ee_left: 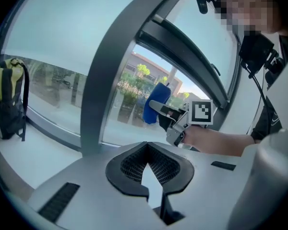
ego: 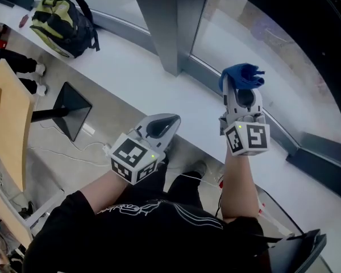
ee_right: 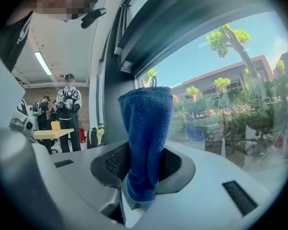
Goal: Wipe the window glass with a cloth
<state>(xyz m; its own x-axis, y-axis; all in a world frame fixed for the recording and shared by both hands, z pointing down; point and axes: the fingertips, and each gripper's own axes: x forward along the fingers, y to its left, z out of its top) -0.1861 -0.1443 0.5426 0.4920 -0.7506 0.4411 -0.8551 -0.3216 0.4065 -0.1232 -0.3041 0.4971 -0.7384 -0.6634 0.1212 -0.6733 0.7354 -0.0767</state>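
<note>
A blue cloth point(ego: 242, 74) sticks up out of my right gripper point(ego: 242, 89), which is shut on it just in front of the window glass point(ego: 261, 38). In the right gripper view the blue cloth point(ee_right: 146, 123) stands upright between the jaws of the right gripper point(ee_right: 143, 164), with the window glass point(ee_right: 230, 104) close behind. My left gripper point(ego: 163, 123) hangs lower, over the edge of the white sill point(ego: 131, 67). It is shut and holds nothing. The left gripper view shows the left gripper point(ee_left: 148, 150) pointing at the blue cloth point(ee_left: 156, 104) and at the window glass point(ee_left: 48, 66).
A grey window post point(ego: 162, 21) splits the panes left of the cloth. A yellow-and-black backpack point(ego: 62, 21) lies on the sill far left. A wooden tabletop point(ego: 11, 124), a black stand base point(ego: 71, 107) and floor cables are at lower left. People point(ee_right: 67, 114) stand in the room behind.
</note>
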